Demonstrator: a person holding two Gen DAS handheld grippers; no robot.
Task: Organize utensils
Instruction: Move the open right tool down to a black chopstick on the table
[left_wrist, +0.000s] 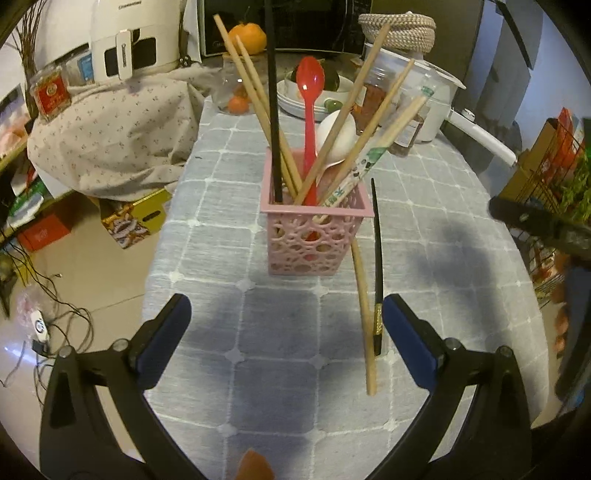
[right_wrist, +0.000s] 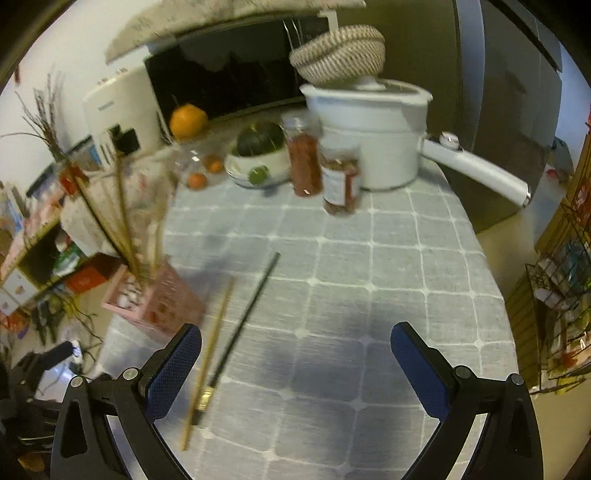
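Grabbing the black stick (left_wrist: 376, 266) beside the basket (left_wrist: 314, 236) goes best w/ the right claw (right_wrist: 295, 362), both claws (left_wrist: 286, 328) gaping empty, pinching mid-shaft, clear of the wood stick (left_wrist: 364, 314).

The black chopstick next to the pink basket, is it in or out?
Out. The black chopstick lies flat on the tablecloth beside the pink basket, next to a wooden chopstick.

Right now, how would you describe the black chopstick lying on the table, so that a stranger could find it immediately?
Find the pink lattice basket of utensils on the grey checked tablecloth. Two sticks lie flat on the cloth beside it. The black chopstick is the thin dark one with a gold band near its thick end; its neighbour, the wooden chopstick, is plain and pale.
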